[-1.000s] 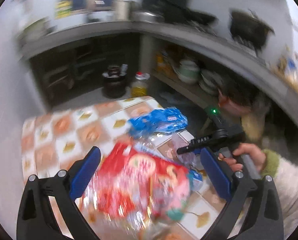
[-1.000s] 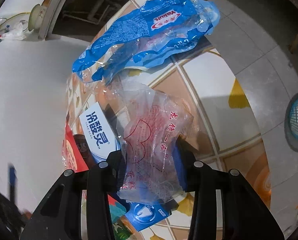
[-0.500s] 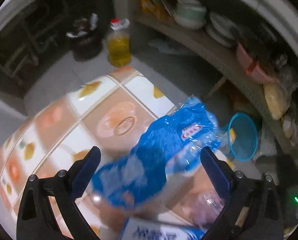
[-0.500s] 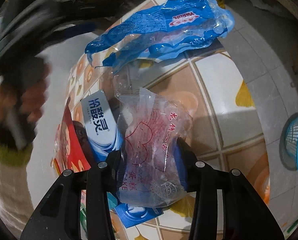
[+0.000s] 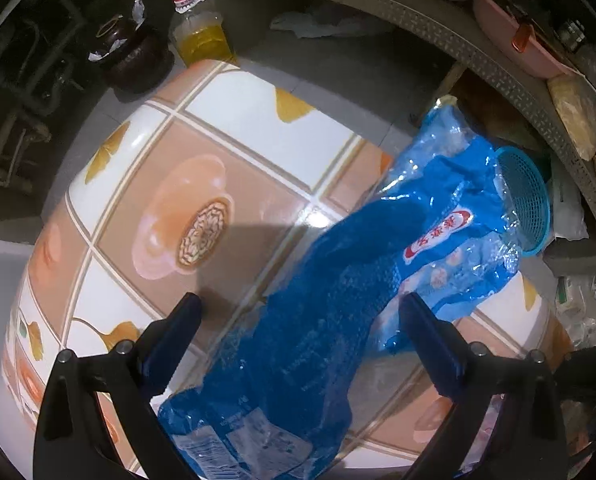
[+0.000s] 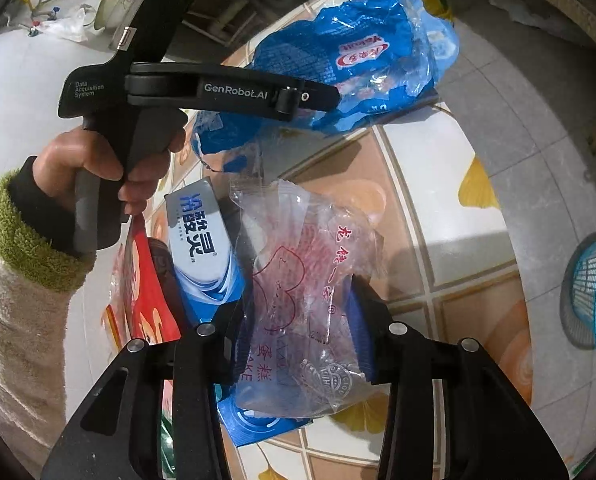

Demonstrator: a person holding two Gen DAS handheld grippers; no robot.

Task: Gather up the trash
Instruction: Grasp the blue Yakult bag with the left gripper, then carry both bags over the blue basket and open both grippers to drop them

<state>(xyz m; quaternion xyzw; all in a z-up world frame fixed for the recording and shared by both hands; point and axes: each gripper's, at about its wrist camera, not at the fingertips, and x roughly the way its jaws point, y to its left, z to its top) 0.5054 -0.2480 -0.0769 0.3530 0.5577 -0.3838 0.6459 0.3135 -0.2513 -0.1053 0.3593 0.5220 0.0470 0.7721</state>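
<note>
A crumpled blue plastic bag (image 5: 338, 288) lies on the tiled table (image 5: 202, 184), and it also shows in the right wrist view (image 6: 350, 60). My left gripper (image 5: 298, 316) is open with its fingers on either side of the bag, just above the table. My right gripper (image 6: 302, 320) is shut on a clear wrapper with red print (image 6: 310, 280) and holds it over the table. The left gripper's body (image 6: 202, 92) shows in the right wrist view, reaching over the blue bag.
A white and blue box (image 6: 202, 240) and a red packet (image 6: 146, 292) lie on the table under the clear wrapper. A blue mesh basket (image 5: 526, 200) stands on the floor past the table's edge. An oil bottle (image 5: 202, 32) and a dark jar (image 5: 130, 52) stand beyond.
My left gripper has moved from over the red packet to the blue bag and come down around it. My right gripper has kept hold of the clear wrapper and barely moved.
</note>
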